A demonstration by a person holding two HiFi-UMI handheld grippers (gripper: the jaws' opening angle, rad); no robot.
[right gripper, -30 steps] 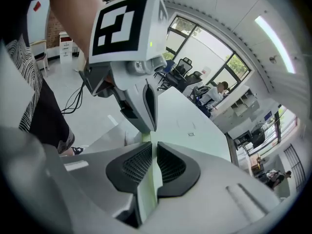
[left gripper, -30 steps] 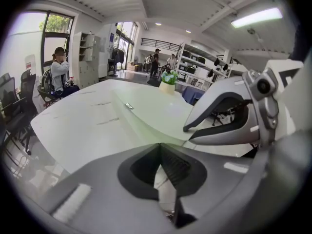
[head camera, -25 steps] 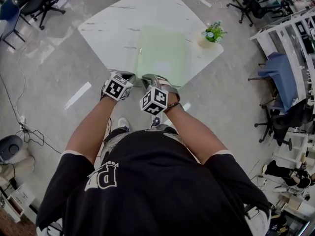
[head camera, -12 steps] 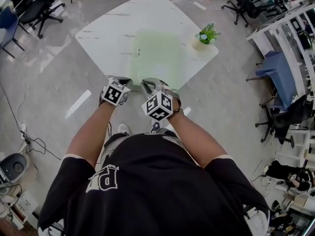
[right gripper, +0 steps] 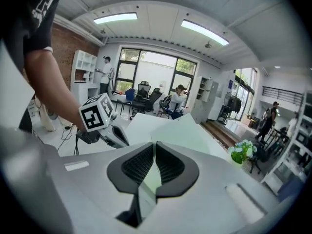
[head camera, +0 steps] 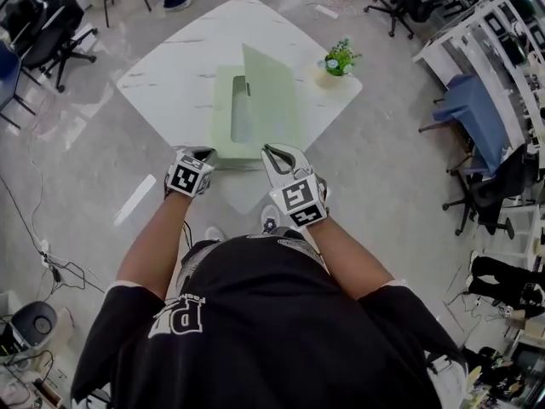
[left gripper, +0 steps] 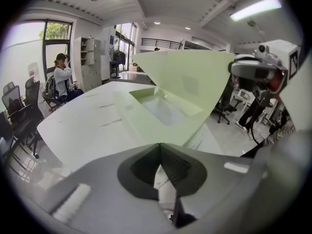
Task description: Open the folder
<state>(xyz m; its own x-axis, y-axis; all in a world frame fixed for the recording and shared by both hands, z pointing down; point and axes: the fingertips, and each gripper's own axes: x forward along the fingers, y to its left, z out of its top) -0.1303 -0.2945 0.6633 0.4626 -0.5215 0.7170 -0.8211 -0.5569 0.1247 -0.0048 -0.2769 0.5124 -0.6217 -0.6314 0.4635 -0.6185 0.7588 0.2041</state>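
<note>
There is one folder [head camera: 228, 130], of thin, smooth, pale green plastic. It lies flat on the one table [head camera: 162, 71], a white top with rounded corners and faint grey marble veins. The folder has two leaves. The lower leaf is flat on the table, and the front cover [head camera: 272, 100] stands up at a slant along its right side, like a stiff sheet. On the inner face there is one greyish rectangle.

There are two grippers, grey with ribbed black pads, and each carries one marker cube. The right gripper [head camera: 276, 153] pinches the near edge of the front cover, and its jaws have just closed a little further on the sheet. The left gripper [head camera: 203, 153] has its tips pressed together at the near left corner of the lower leaf. I cannot tell if they catch the leaf.

One small potted plant [head camera: 338, 58] with green leaves stands near the table's right corner.
</note>
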